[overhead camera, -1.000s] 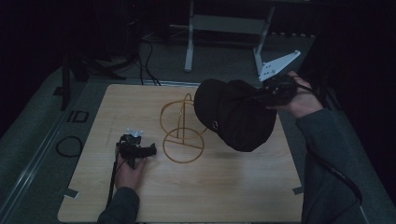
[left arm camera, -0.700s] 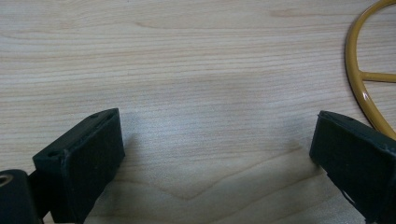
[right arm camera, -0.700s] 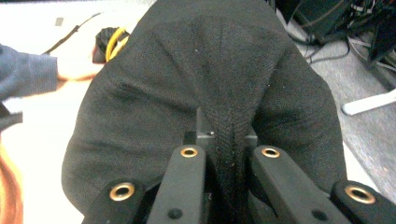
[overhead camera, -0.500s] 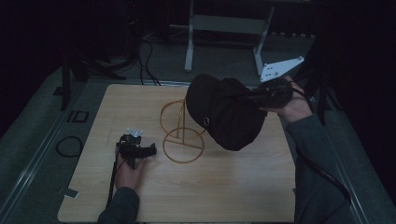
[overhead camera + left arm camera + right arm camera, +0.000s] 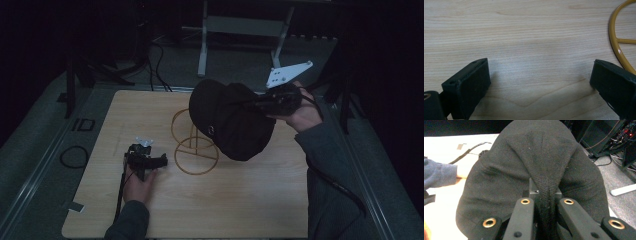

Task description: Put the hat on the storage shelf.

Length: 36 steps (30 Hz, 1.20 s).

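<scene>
A black cap point(image 5: 231, 120) hangs in the air above the table's right half, partly over the top of a yellow wire stand point(image 5: 194, 145). My right gripper point(image 5: 260, 103) is shut on the cap's fabric at its right side; in the right gripper view the jaws pinch a fold of the cap point(image 5: 541, 165). My left gripper point(image 5: 161, 161) rests low on the wooden table point(image 5: 215, 200), left of the stand's round base, its jaws wide open over bare wood. The stand's base ring point(image 5: 621, 47) curves in at the right of the left gripper view.
A metal frame leg point(image 5: 202, 40) and cables point(image 5: 155, 55) lie on the dark floor beyond the table. A cable loop point(image 5: 74, 156) lies left of the table. A person's hand and sleeve point(image 5: 441, 173) lie on the table in the right gripper view.
The right gripper has carried the cap leftward and slightly lower, closer over the wire stand. The left gripper has stayed in place.
</scene>
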### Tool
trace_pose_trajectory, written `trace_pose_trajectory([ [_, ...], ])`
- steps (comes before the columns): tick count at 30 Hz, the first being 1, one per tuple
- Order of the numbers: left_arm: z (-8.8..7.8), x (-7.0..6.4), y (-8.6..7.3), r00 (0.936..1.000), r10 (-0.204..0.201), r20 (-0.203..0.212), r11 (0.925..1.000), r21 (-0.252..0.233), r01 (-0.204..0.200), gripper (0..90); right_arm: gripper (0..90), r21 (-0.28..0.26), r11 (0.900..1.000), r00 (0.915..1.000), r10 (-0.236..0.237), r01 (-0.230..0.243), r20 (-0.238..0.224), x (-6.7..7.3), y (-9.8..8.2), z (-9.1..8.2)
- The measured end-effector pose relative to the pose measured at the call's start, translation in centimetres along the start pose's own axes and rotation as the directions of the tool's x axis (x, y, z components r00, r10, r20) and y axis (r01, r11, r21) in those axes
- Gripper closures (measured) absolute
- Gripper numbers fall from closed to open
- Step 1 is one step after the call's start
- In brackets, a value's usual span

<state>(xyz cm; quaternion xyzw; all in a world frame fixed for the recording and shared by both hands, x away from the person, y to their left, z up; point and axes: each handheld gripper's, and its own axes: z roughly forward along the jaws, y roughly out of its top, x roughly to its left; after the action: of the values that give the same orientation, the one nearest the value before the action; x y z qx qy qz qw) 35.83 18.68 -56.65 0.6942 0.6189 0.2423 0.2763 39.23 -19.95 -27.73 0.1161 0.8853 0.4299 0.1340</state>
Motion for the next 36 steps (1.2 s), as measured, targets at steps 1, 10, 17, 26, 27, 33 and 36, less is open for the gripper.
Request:
trace_pose_trajectory([
  [1, 0.0, 0.0, 0.0, 1.0000, 0.000, 0.000, 1.0000, 0.000, 0.000, 2.5, 86.6, 0.002, 1.000, 1.0000, -0.003, 0.003, 0.002, 0.0, 0.2, 0.1],
  [10, 0.0, 0.0, 0.0, 1.0000, 0.001, 0.000, 1.0000, 0.000, -0.001, 2.5, 86.6, 0.009, 1.000, 0.9999, -0.013, 0.013, -0.005, 0.2, 1.8, 1.3],
  [17, 0.0, 0.0, 0.0, 1.0000, -0.002, 0.000, 1.0000, -0.001, 0.002, 2.5, 86.6, 0.010, 1.000, 0.9997, -0.023, 0.023, -0.007, 0.3, 3.3, 1.9],
  [26, 0.0, 0.0, 0.0, 1.0000, 0.000, 0.001, 1.0000, 0.001, 0.000, 2.5, 86.4, 0.026, 0.999, 0.9991, -0.042, 0.042, -0.006, 0.5, 4.5, 2.4],
  [27, 0.0, 0.0, 0.0, 1.0000, 0.000, 0.001, 1.0000, 0.001, 0.000, 2.5, 86.4, 0.027, 0.999, 0.9991, -0.043, 0.043, -0.005, 0.5, 4.6, 2.5],
  [33, 0.0, 0.0, 0.0, 1.0000, 0.000, 0.001, 1.0000, 0.000, 0.000, 2.5, 86.3, 0.015, 0.999, 0.9993, -0.037, 0.037, -0.002, 0.4, 5.0, 2.7],
  [36, 0.0, 0.0, 0.0, 1.0000, 0.000, 0.001, 1.0000, 0.001, 0.000, 2.5, 85.9, 0.010, 0.999, 0.9990, -0.044, 0.044, 0.000, 0.5, 5.6, 3.0],
])
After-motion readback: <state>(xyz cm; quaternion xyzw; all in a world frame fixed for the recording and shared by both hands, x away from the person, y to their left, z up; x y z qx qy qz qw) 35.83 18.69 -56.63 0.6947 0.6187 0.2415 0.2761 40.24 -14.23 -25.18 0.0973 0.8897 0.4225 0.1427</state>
